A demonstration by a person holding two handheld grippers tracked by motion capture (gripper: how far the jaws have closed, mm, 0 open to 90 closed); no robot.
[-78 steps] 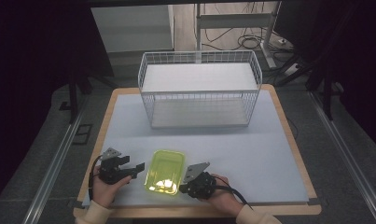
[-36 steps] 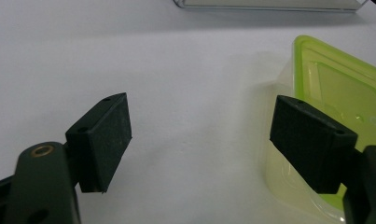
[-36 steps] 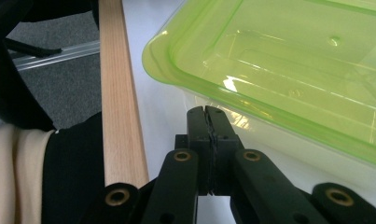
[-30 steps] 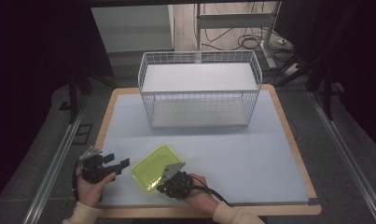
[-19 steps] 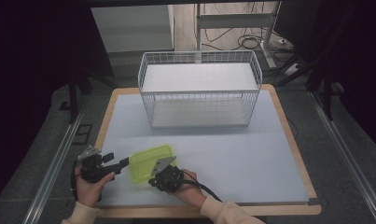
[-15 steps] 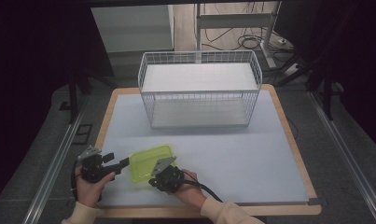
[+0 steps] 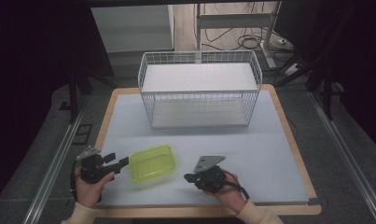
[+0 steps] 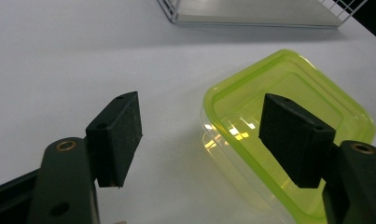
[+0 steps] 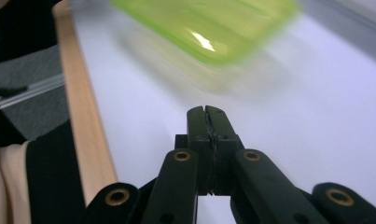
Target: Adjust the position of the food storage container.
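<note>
Left gripper (image 7: 121, 162): fingers wide, just been closing, straddling the box's near corner, not pressing.
Right gripper (image 9: 205, 111): fingers together, empty.
Box (image 7: 152, 163): green, on desk (image 7: 269, 154).

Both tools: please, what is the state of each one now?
Left tool: open, just been closing, one jaw over the green container, not gripping.
Right tool: closed, empty.

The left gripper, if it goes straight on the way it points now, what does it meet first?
Most likely the yellow-green plastic container. The left gripper points at its near edge, jaws open and just now closing a little. In the left gripper view one pad is already over the rim; whether it touches is unclear.
</note>
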